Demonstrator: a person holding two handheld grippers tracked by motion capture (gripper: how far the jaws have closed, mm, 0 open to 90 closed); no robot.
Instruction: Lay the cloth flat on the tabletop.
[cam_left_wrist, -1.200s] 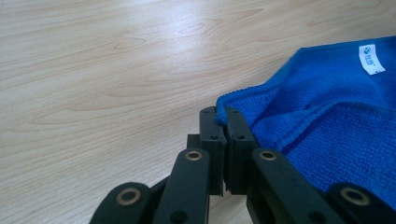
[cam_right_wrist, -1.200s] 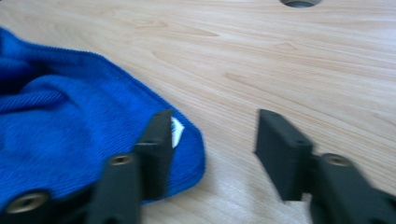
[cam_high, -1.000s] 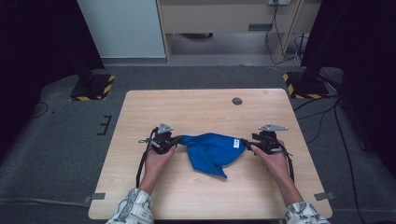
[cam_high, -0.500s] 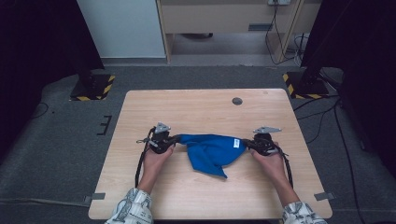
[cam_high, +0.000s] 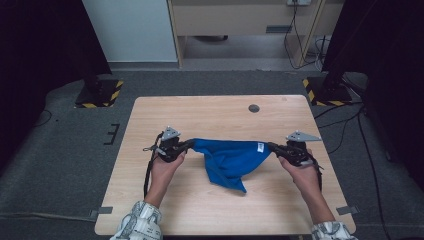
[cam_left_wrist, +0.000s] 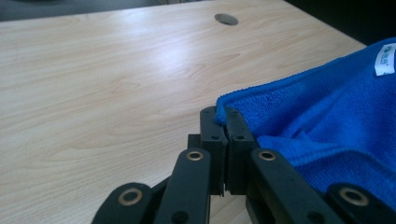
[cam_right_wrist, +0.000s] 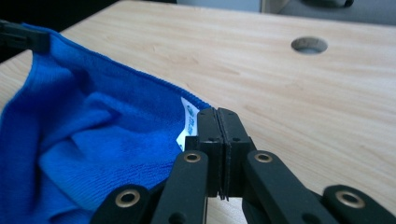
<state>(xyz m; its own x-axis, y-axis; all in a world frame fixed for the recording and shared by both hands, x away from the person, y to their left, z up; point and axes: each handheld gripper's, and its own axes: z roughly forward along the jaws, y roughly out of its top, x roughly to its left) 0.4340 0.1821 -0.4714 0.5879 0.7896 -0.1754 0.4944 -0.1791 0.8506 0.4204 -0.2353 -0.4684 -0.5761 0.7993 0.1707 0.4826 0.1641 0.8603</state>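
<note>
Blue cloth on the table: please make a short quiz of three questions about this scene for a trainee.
1. True or false: both claws are shut on the blue cloth.
2. Which claw grips the corner beside the white label: A left claw, B right claw?
3. What round feature lies in the table beyond the cloth?

Key: 1 true. 2 B. 3 a round hole.

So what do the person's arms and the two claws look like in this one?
Both sleeves are white with a dark, busy print. Each claw, left claw and right claw, is black, with blocky jaws on linkage arms with brass-ringed pivots, a grey three-cornered plate on top, and a black cable trailing back.
</note>
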